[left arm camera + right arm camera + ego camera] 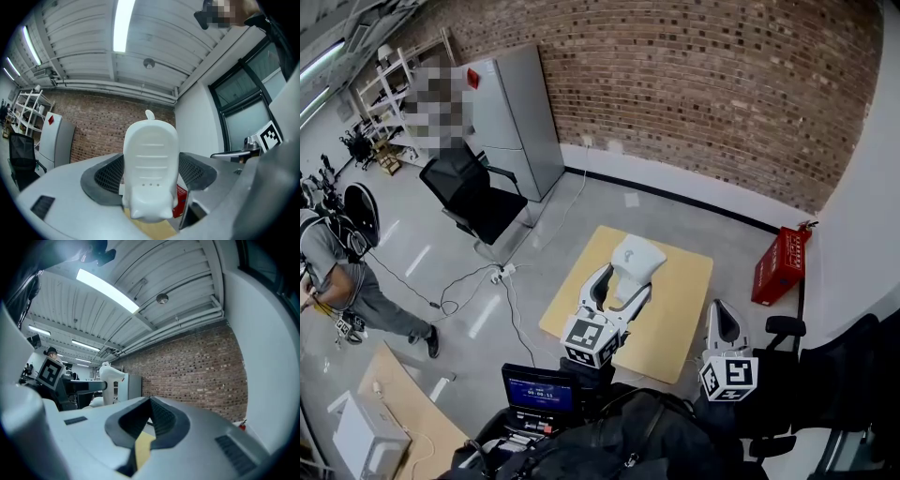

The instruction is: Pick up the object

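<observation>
A low tan table (680, 314) is sitting square on the grey floor (609, 202), its top showing plain wood. The floor is also carrying a black office chair (478, 197) and a grey cabinet (520, 122) by the brick wall, a red crate (780, 265) to the table's right, and a white power strip (502, 273) with cables (455, 291) trailing left. Farther left a wooden board (408, 408) is lying flat, bearing a white box (366, 436).
</observation>
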`<move>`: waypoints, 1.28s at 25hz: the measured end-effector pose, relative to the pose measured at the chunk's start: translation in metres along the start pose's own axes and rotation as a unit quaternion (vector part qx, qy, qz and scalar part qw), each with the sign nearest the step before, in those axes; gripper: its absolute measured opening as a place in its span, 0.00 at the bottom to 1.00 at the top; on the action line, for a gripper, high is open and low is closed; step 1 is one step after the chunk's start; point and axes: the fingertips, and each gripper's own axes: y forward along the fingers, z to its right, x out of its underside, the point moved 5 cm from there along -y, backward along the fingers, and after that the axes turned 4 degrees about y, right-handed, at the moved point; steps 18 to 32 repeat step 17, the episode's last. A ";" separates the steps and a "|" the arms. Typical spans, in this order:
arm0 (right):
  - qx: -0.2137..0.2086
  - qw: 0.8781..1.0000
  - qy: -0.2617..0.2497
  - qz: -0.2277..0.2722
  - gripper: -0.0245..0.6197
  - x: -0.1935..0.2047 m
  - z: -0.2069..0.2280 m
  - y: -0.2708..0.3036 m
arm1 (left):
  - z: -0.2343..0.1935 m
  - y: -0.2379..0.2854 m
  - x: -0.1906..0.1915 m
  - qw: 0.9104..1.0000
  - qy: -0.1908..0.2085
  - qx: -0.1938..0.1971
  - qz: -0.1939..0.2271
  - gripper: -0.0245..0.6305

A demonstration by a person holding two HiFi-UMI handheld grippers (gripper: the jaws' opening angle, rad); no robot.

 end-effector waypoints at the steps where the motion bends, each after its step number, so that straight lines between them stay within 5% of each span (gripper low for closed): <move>1: 0.001 1.000 0.001 -0.001 0.05 0.000 0.001 0.000 | 0.000 0.001 0.000 1.000 -0.001 0.000 0.000 0.60; 32: 0.008 1.000 0.003 -0.011 0.05 0.007 0.009 0.007 | -0.001 0.013 0.011 1.000 -0.009 0.008 -0.012 0.60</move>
